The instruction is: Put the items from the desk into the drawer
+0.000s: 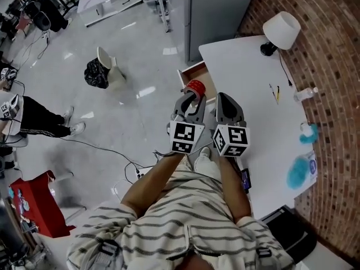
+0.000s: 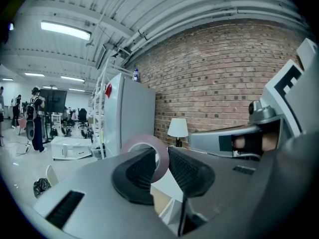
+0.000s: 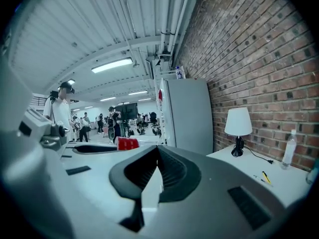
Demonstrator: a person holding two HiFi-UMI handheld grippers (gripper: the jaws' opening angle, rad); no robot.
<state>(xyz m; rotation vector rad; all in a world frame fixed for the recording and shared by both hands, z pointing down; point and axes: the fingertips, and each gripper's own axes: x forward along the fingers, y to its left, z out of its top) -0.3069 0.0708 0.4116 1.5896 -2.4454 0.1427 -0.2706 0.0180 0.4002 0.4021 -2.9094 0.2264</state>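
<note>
One red ring-shaped roll of tape (image 1: 195, 87) is clamped across its band by the jaws of the left gripper (image 2: 160, 169), above the open wooden drawer (image 1: 190, 67) beside the white surface (image 1: 247, 83). It is judged light, stiff and smooth-sided. The right gripper (image 3: 158, 152) is carried alongside, jaws together and empty.

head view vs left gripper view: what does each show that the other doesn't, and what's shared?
Head view only: pens and blue items on the desk, plus the person's striped shirt.
Left gripper view only: the left gripper fingers closed on the wall of the tape roll, ceiling lights, and a bottle on top of the grey cabinet.
Both: the tape roll, the lamp, the brick wall, the cabinet and the right gripper.
</note>
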